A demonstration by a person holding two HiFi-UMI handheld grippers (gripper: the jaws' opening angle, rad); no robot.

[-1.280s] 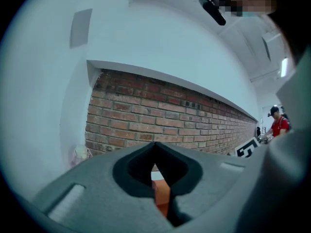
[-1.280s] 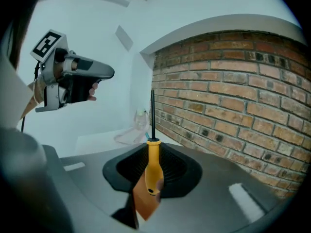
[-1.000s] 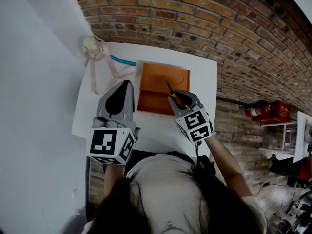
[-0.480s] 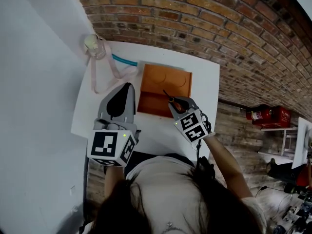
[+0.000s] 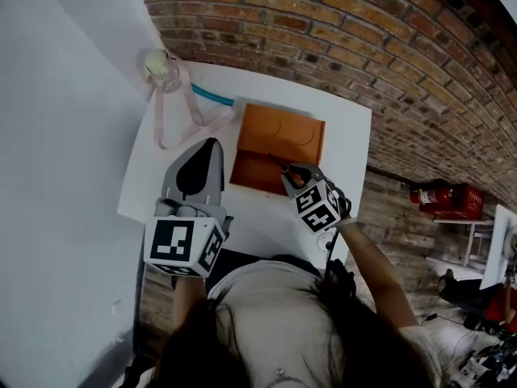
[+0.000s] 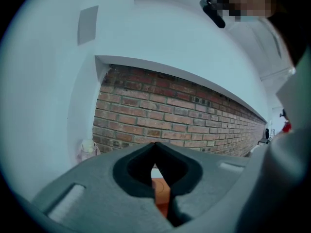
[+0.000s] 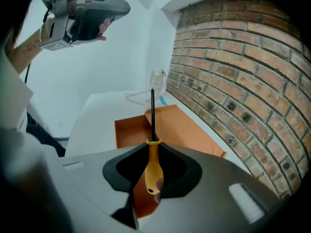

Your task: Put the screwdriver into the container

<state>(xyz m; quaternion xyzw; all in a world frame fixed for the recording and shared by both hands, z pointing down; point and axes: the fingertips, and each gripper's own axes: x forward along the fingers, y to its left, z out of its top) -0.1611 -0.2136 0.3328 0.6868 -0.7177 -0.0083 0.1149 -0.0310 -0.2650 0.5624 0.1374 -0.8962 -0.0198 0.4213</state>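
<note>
An orange open container (image 5: 279,145) lies in the middle of the white table (image 5: 145,184). My right gripper (image 5: 293,173) hovers over the container's near right part, shut on a screwdriver (image 5: 289,170). In the right gripper view the yellow handle (image 7: 152,169) sits between the jaws of the right gripper (image 7: 153,147). Its black shaft (image 7: 152,113) points out over the container (image 7: 187,130). My left gripper (image 5: 211,145) is held above the table just left of the container, shut with nothing in it. In the left gripper view a strip of the container (image 6: 160,191) shows through the left gripper (image 6: 154,147).
A clear bottle (image 5: 161,69) stands at the table's far left corner, with a pink strap (image 5: 190,113) and a teal strip (image 5: 212,97) beside it. A brick wall (image 5: 339,31) runs along the far edge and a white wall stands left. A red extinguisher (image 5: 440,194) lies on the floor at right.
The right gripper with the screwdriver has drawn a little back toward the container's near edge. The left gripper has kept its place. The head view has shifted slightly.
</note>
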